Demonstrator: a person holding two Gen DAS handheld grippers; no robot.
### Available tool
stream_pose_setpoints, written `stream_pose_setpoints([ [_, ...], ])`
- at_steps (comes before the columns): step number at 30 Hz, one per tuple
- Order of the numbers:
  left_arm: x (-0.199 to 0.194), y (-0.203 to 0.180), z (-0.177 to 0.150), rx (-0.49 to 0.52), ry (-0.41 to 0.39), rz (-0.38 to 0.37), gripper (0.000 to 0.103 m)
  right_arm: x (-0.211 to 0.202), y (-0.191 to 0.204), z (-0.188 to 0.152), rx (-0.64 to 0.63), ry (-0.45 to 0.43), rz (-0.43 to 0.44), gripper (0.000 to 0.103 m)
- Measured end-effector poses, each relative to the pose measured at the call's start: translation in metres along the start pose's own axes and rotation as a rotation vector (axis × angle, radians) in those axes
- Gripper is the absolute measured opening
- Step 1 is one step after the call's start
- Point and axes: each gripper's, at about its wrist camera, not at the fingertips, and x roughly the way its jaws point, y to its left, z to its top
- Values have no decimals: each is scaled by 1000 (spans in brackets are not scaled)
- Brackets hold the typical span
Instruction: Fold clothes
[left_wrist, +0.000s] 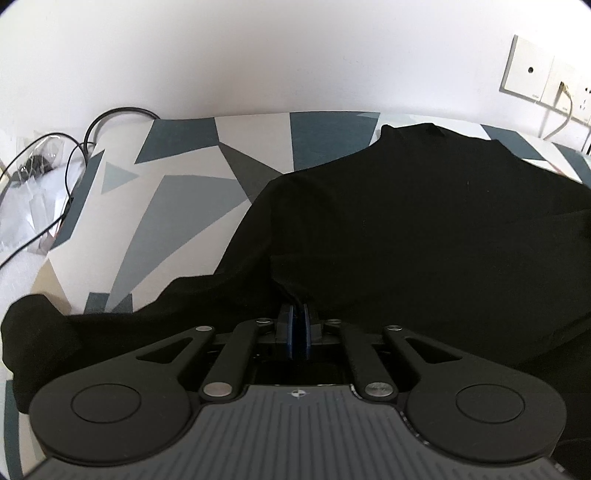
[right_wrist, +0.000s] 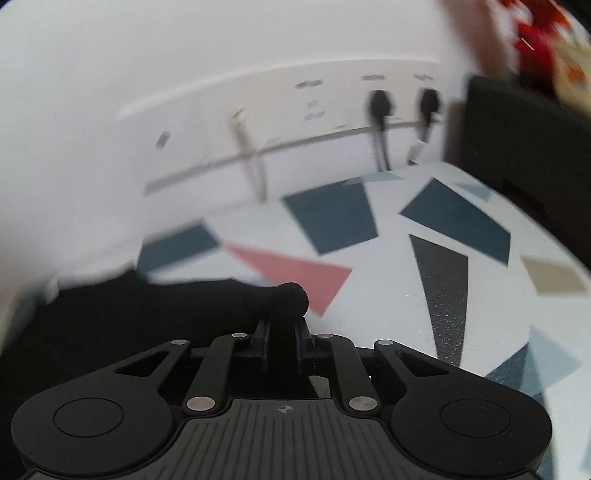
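Observation:
A black garment (left_wrist: 424, 229) lies spread over the patterned table (left_wrist: 192, 162), its neck end toward the far wall. My left gripper (left_wrist: 298, 314) is shut on a fold of its near edge, the blue pads pressed close with cloth drawn up between them. In the right wrist view the black garment (right_wrist: 147, 310) trails off to the left, and my right gripper (right_wrist: 282, 325) is shut on a bunched end of it that sticks out past the fingertips. This view is blurred by motion.
Black cables (left_wrist: 70, 155) and clear plastic bags lie off the table's far left corner. Wall sockets (left_wrist: 543, 81) sit at the right. In the right view, plugs (right_wrist: 380, 107) hang on the wall, and a dark box (right_wrist: 524, 147) stands at the table's right.

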Motion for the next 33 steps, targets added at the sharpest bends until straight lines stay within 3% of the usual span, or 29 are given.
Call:
stream_pose_setpoints([
  [4, 2, -1, 0, -7, -17, 8, 9, 7, -12, 7, 106, -21, 36, 11],
  [7, 2, -3, 3, -2, -20, 12, 12, 8, -15, 10, 119, -34, 26, 25],
  [9, -3, 4, 4, -38, -9, -71, 37, 1, -15, 14, 130, -39, -3, 46],
  [10, -12, 8, 2, -50, -28, -101, 53, -6, -14, 14, 126, -46, -11, 48],
  [11, -24, 12, -2, -58, -60, -115, 60, -16, -13, 14, 119, -54, -16, 52],
  [13, -48, 19, -13, -58, -106, -108, 68, -37, -8, 9, 108, -69, -28, 66],
  [17, -73, 58, -54, -220, -96, -61, 79, -73, 14, -28, 59, -79, -55, 82],
  [21, -66, 108, -84, -396, -70, 38, 79, -89, 47, -76, -43, -35, -102, 84],
  [23, -57, 137, -88, -501, -56, 36, 79, -89, 65, -93, -94, 28, -120, 84],
  [26, -38, 168, -90, -611, -20, 36, 79, -94, 84, -104, -148, 52, -124, 84],
  [30, -32, 174, -81, -619, -46, 47, 80, -101, 96, -106, -150, 37, -128, 86],
  [33, -19, 171, -69, -571, -52, 68, 86, -99, 101, -110, -175, 5, -155, 86],
])
